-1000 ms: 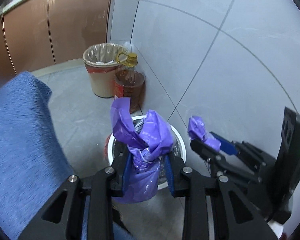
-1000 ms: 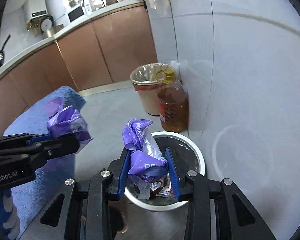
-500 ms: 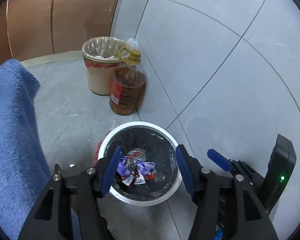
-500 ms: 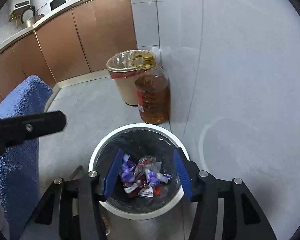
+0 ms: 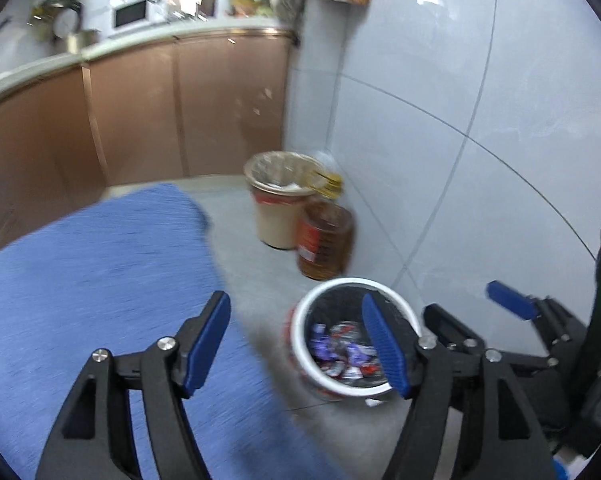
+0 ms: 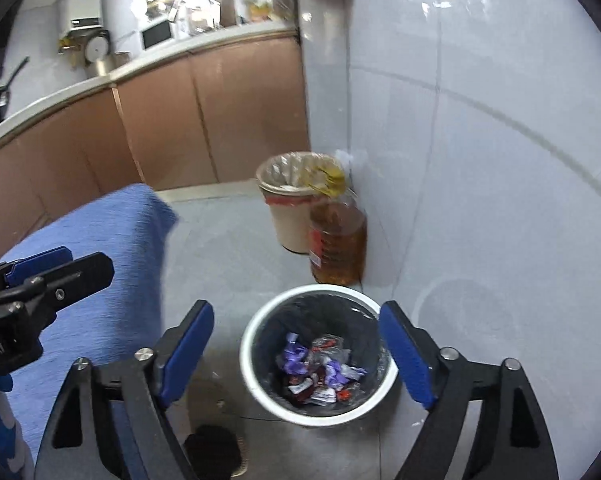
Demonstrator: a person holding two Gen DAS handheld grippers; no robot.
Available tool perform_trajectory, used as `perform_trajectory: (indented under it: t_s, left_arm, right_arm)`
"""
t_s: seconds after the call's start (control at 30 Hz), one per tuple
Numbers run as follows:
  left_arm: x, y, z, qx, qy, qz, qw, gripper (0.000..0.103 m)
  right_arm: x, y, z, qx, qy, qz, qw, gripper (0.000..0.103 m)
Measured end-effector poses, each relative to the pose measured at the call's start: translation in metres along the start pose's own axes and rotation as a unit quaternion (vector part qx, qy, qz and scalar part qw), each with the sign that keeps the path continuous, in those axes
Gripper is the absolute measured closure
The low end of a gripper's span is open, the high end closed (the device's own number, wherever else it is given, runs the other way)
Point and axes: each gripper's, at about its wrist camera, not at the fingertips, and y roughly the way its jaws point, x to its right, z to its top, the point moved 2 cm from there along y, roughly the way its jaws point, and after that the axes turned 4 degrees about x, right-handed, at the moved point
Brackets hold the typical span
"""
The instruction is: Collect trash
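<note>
A white-rimmed trash bin (image 5: 300,344) (image 6: 247,364) stands on the grey floor by the tiled wall, lined in black. Purple and red wrappers (image 5: 340,354) (image 6: 320,368) lie in its bottom. My left gripper (image 5: 296,340) is open and empty, raised above the bin's left side. My right gripper (image 6: 296,356) is open and empty, spread wide over the bin. Each gripper shows at the edge of the other's view: the right one (image 5: 500,308) and the left one (image 6: 56,268).
A beige lined bin (image 5: 278,204) (image 6: 292,200) and a big oil bottle (image 5: 326,240) (image 6: 336,244) stand in the wall corner behind. A blue cloth-covered surface (image 5: 92,280) (image 6: 100,264) fills the left. Brown kitchen cabinets (image 5: 140,112) run along the back.
Both grippers let go of the purple trash bags, which dropped into the bin. Both then opened wider and rose back, the left one swinging left over the blue cloth.
</note>
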Motion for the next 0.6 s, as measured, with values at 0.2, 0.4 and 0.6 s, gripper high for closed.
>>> perform_trajectory:
  t_s: [0.2,0.4,0.6]
  left_arm:
    - [-0.050,-0.061,-0.028,0.019,-0.005,0.078,0.9968,0.031]
    - [-0.092,-0.115,-0.051,0.043,-0.033,0.150,0.9872,0.031]
    - [-0.112,-0.153,-0.065,0.067,-0.045,0.199,0.9768,0.030]
  right_arm:
    - [-0.053,-0.045,-0.005,0.021,-0.044,0.029,0.998,0.004]
    - [-0.095,-0.078,-0.009,0.040,-0.075,0.054,0.995,0.000]
    - [-0.125,-0.101,-0.017,0.054,-0.104,0.071,0.990,0.000]
